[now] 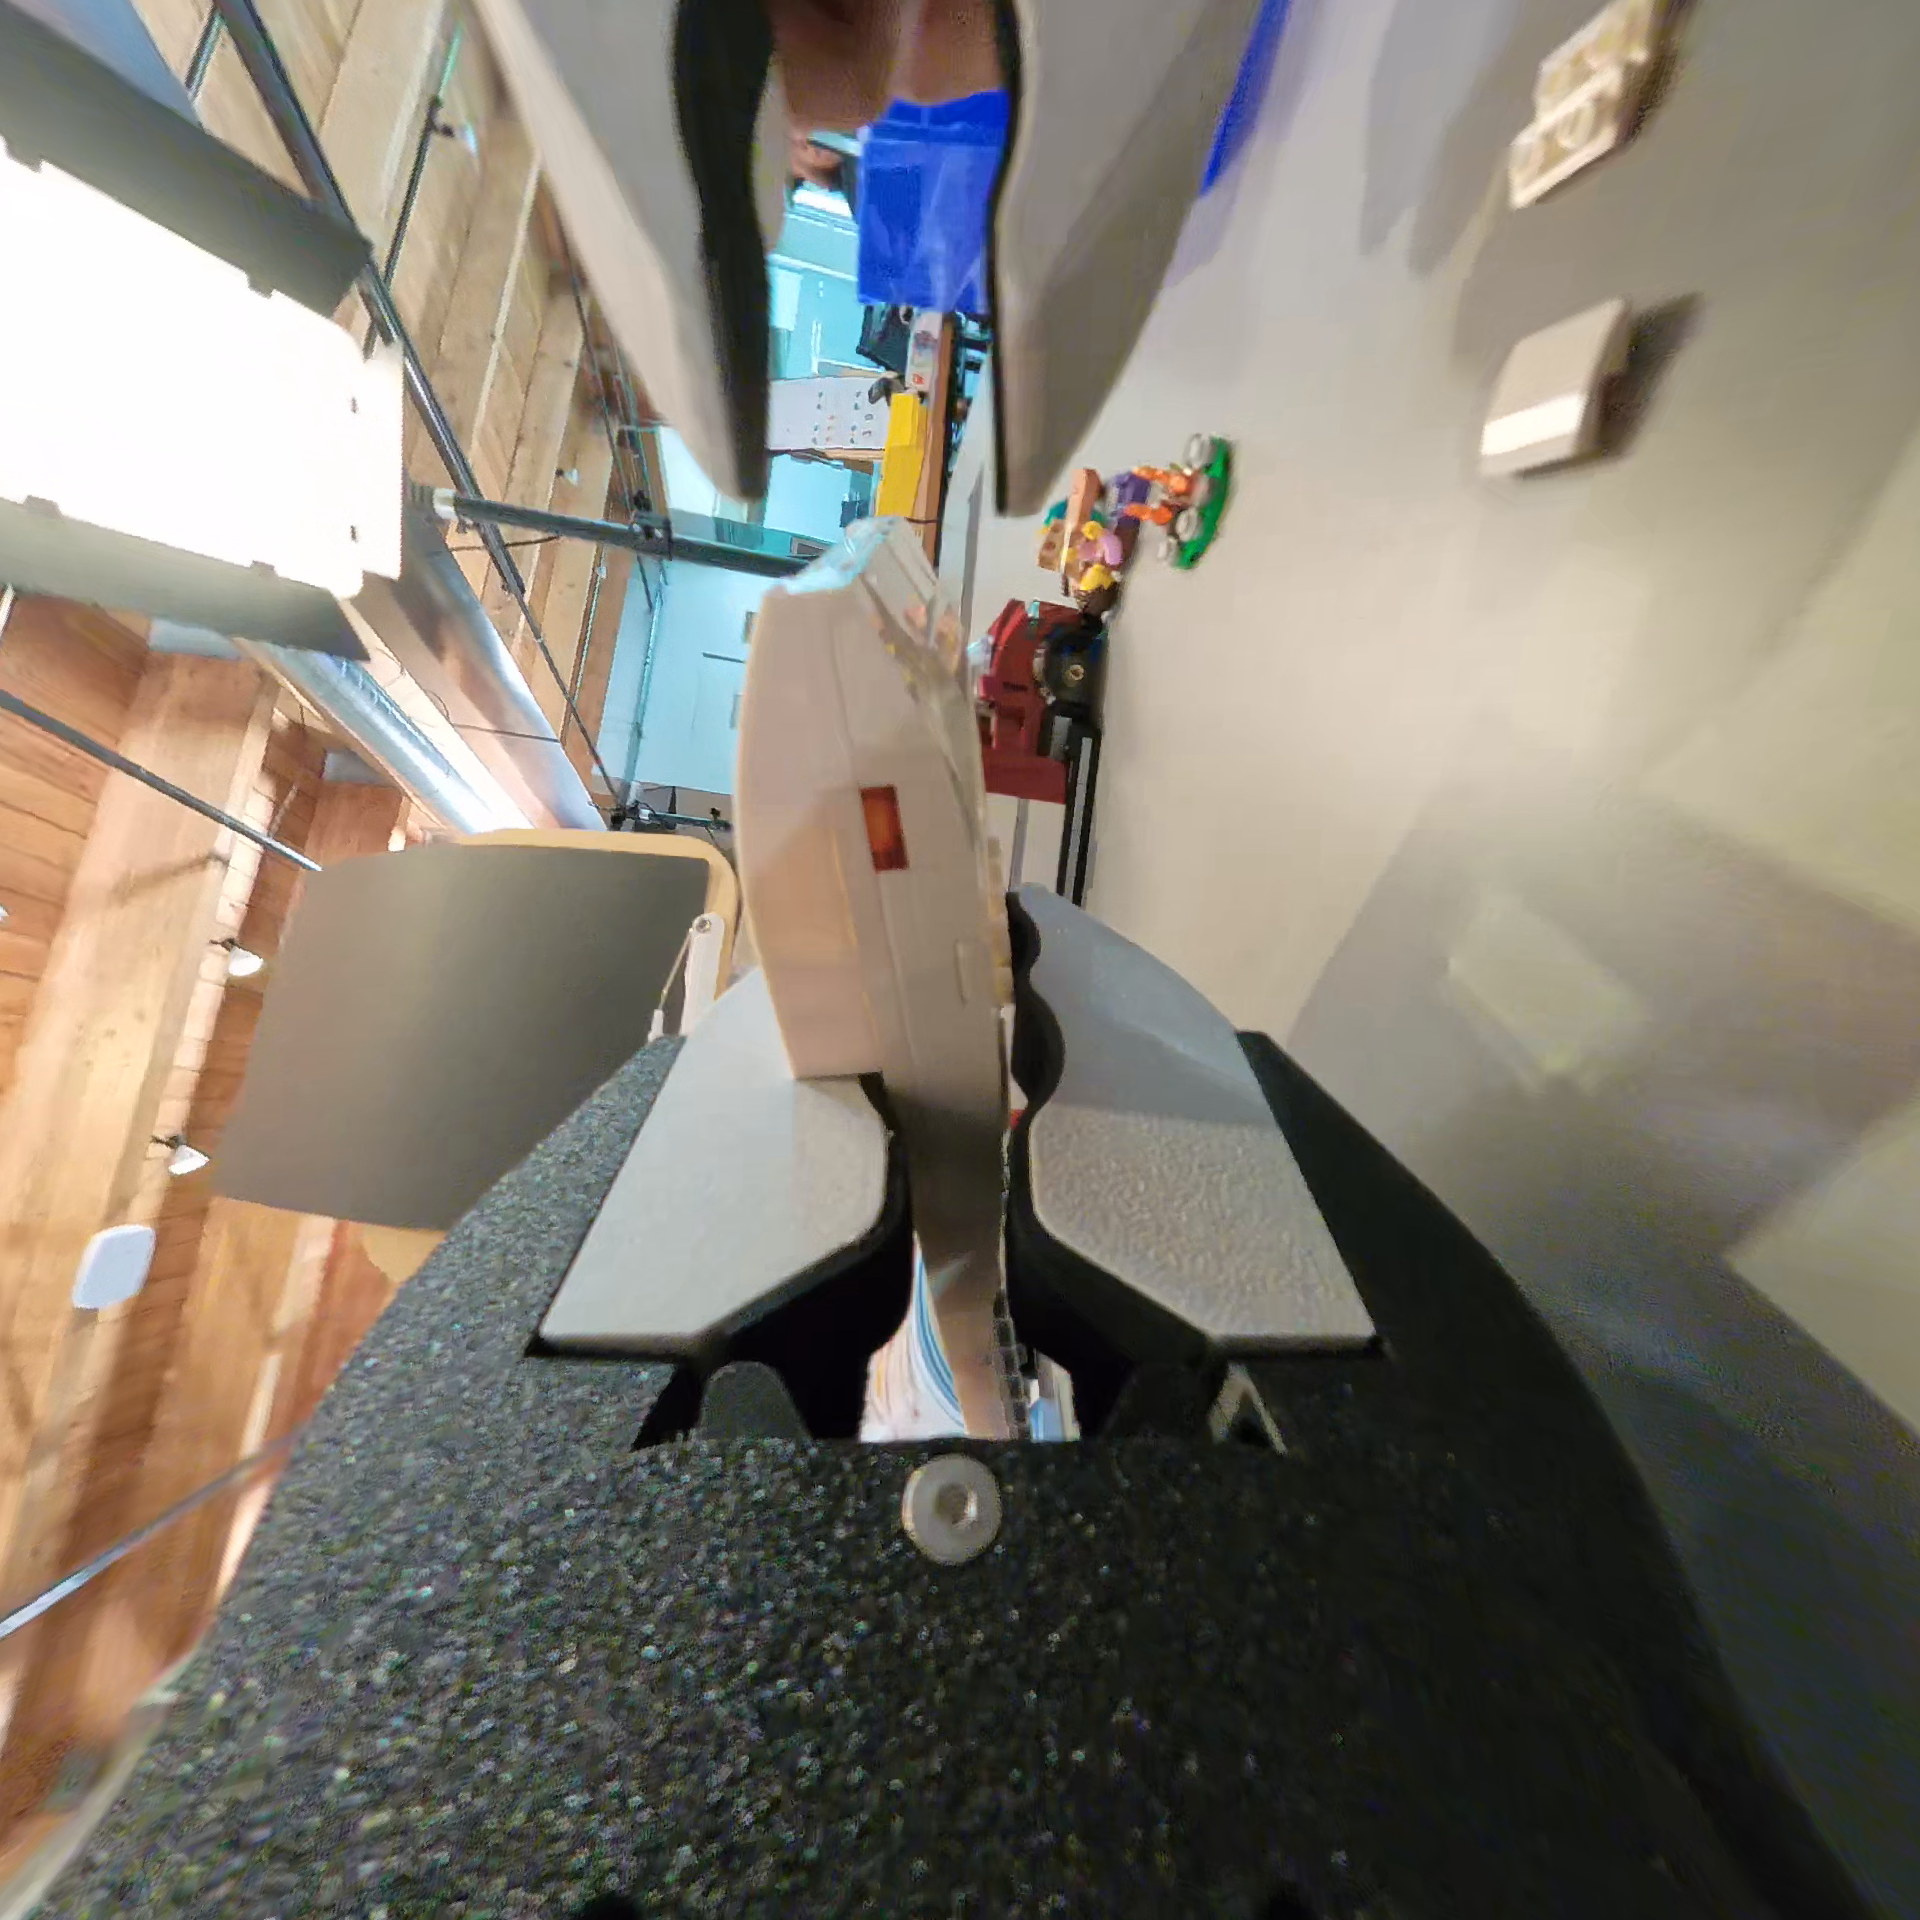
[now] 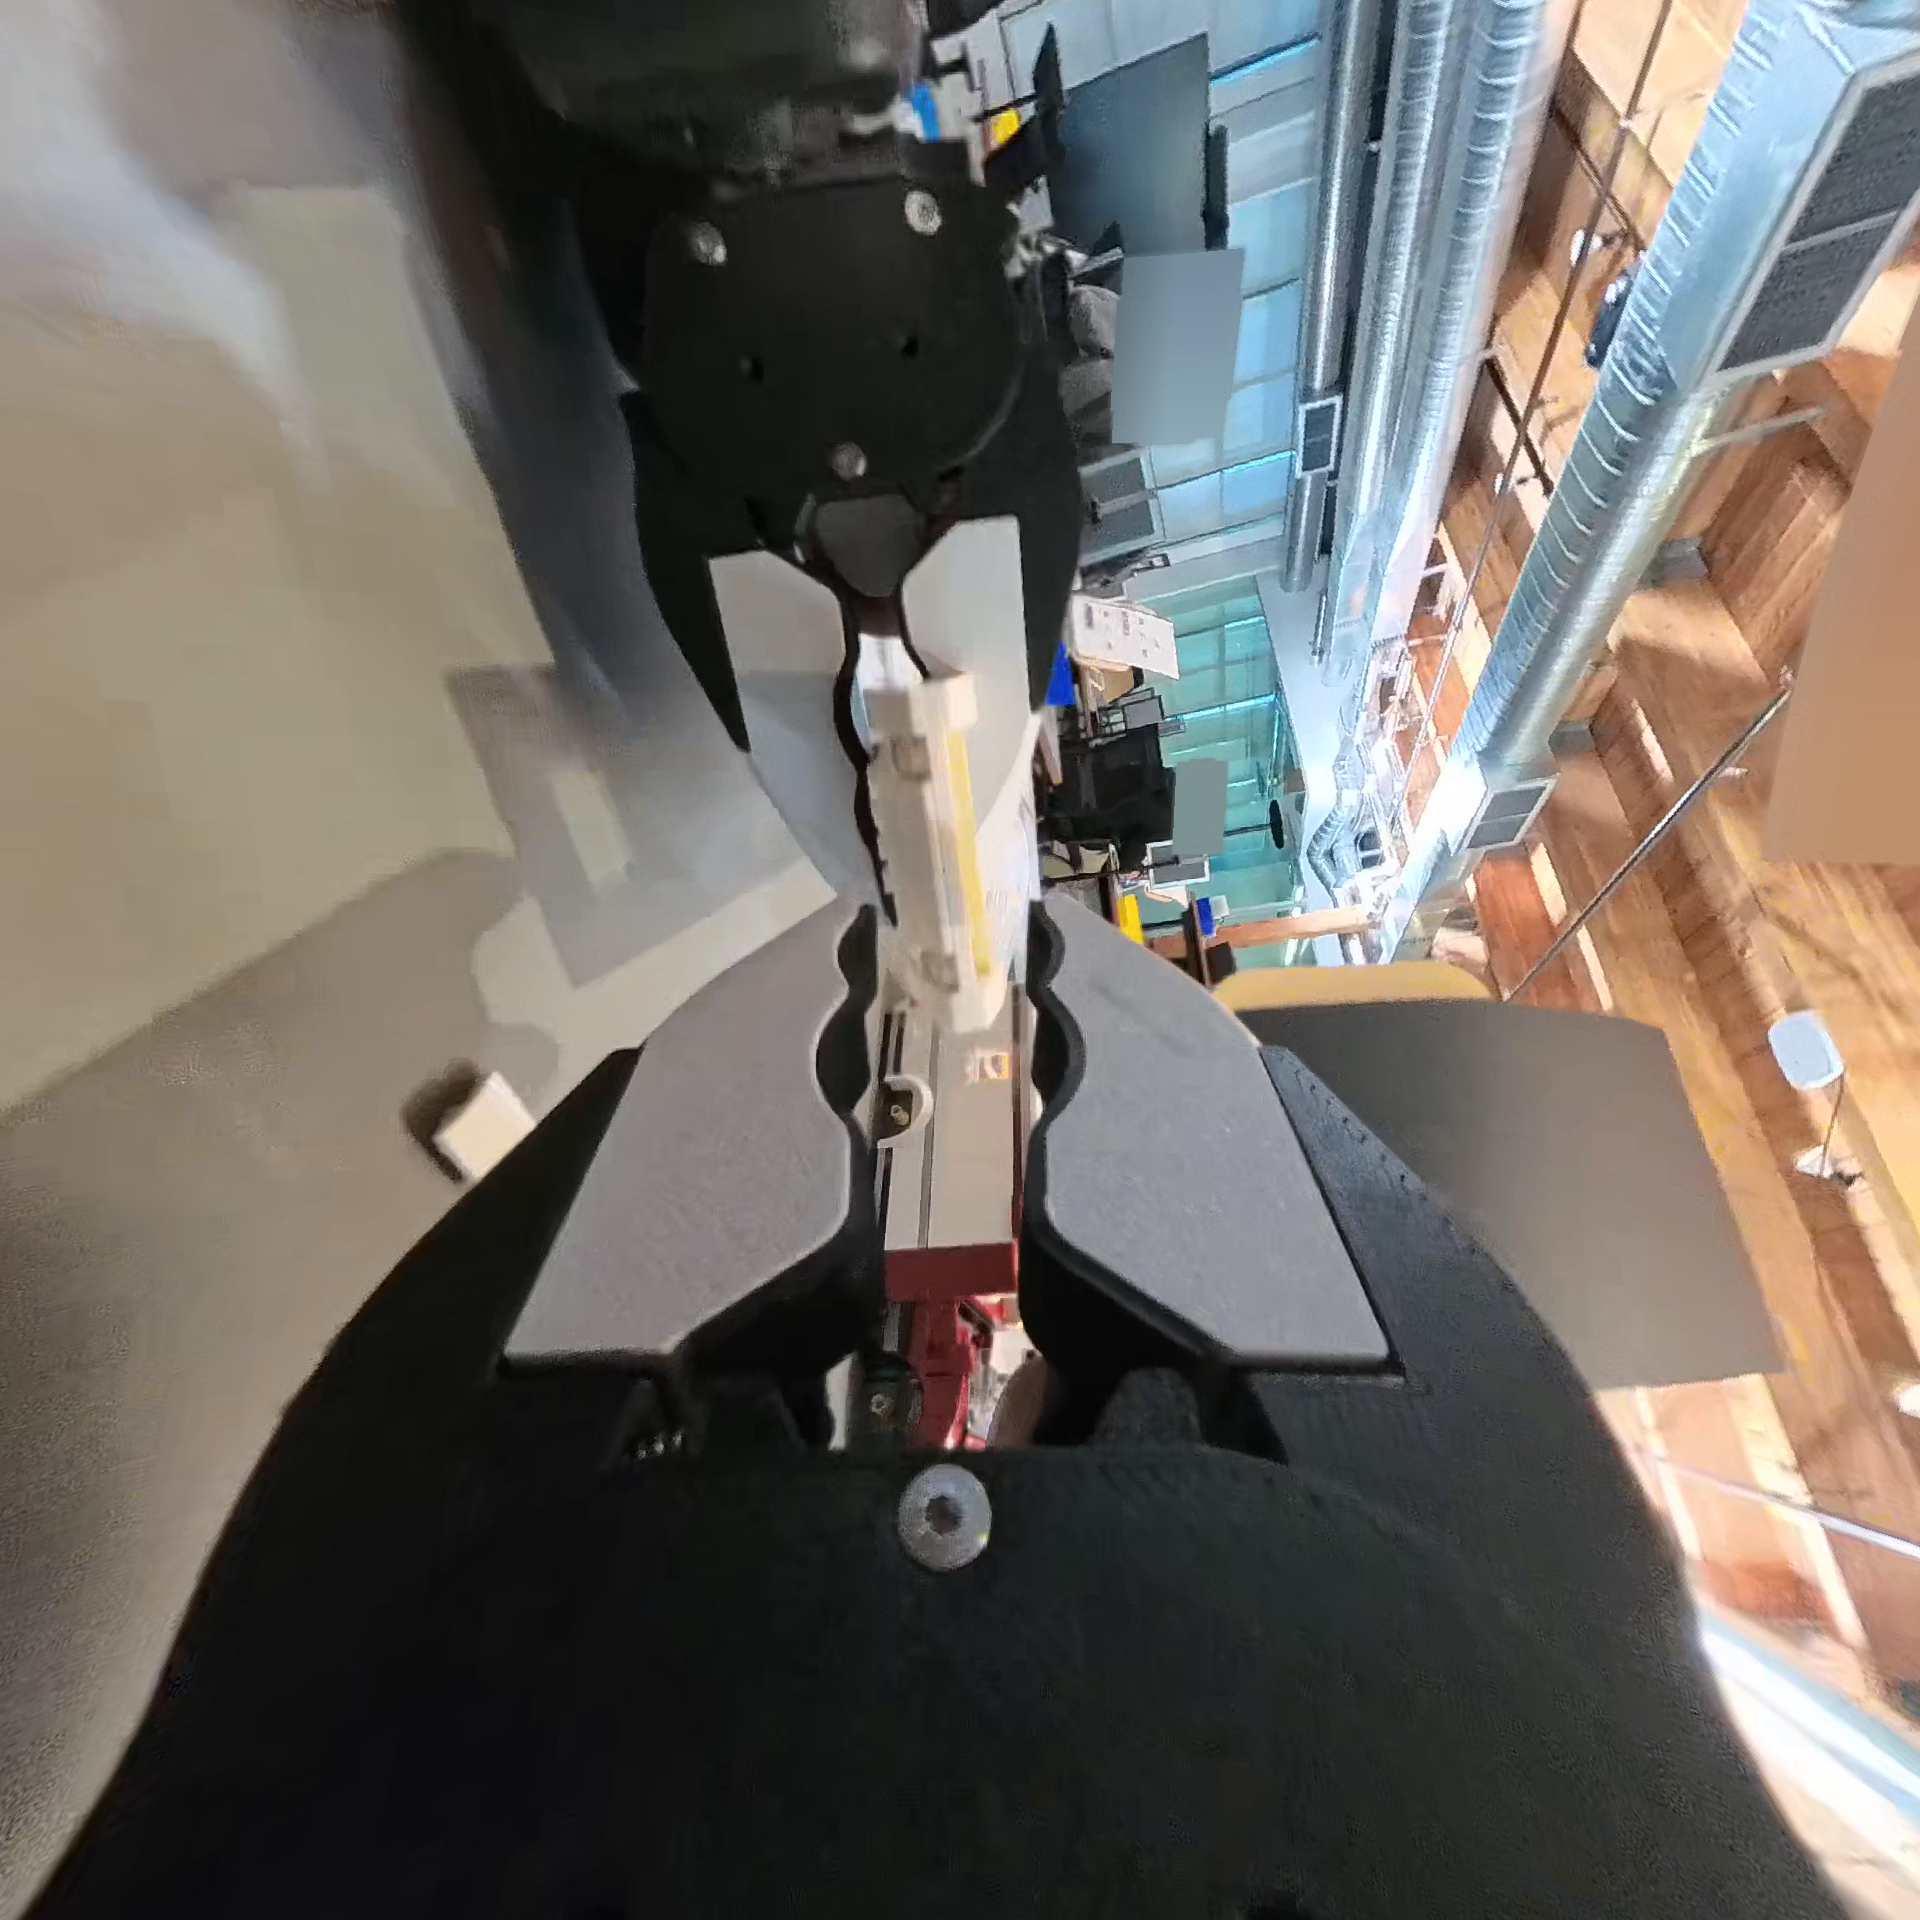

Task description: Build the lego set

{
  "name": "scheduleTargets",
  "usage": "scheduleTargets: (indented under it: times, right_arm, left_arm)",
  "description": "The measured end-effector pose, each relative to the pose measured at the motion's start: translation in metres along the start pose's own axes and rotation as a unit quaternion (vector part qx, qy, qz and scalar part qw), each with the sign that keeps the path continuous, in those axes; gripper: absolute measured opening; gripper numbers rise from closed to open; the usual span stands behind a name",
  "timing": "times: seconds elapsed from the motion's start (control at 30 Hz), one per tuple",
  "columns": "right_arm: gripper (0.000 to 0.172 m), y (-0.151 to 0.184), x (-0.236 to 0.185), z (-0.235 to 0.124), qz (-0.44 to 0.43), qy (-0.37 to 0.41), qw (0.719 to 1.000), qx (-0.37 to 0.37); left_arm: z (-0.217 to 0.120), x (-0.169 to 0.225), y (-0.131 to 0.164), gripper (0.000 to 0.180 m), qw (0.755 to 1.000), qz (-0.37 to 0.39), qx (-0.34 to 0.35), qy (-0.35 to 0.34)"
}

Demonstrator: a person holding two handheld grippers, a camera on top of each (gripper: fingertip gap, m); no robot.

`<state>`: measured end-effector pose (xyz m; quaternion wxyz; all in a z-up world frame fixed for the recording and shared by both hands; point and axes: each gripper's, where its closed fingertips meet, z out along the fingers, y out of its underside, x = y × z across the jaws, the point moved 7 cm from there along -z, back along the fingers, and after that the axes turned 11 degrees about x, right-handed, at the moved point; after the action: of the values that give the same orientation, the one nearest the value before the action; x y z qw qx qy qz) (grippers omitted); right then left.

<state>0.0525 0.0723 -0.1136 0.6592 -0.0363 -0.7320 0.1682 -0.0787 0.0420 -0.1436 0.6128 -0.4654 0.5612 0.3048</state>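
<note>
Clamped on edge in the left tool (image 1: 951, 1039): a white brick-built panel (image 1: 852, 831) with an orange tile, clear pieces and a yellow strip along one edge. Far end reaching between the spread, non-pressing pads of the right tool (image 2: 951, 935), directly opposite.
</note>
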Motion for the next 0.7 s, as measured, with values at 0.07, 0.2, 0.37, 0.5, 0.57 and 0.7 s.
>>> scheduleTargets:
  times: [0.07,0.2,0.37,0.5,0.57,0.7]
  right_arm:
    - [0.029,0.006,0.006,-0.003,0.016,0.014,1.0,-0.005]
    - [0.032,0.013,0.014,-0.004,0.038,0.036,0.999,-0.008]
    - [0.043,0.014,0.016,0.001,0.037,0.05,0.998,-0.017]
    - [0.049,0.006,0.022,0.004,0.03,0.057,0.998,-0.004]
    - [0.045,0.001,0.022,0.006,0.029,0.047,0.998,-0.001]
    - [0.042,-0.002,0.017,0.009,0.007,0.029,0.999,-0.013]
  left_arm:
    - [-0.002,-0.006,0.003,0.015,0.999,-0.033,0.006,-0.011]
    - [-0.004,-0.014,0.007,0.015,0.996,-0.081,0.019,-0.029]
    - [-0.005,-0.017,0.007,0.015,0.993,-0.11,0.033,-0.034]
    - [-0.005,-0.017,0.007,0.015,0.993,-0.113,0.034,-0.03]
    - [-0.004,-0.016,0.006,0.015,0.994,-0.102,0.031,-0.028]
    - [-0.003,-0.013,0.002,0.015,0.999,-0.024,0.007,-0.029]
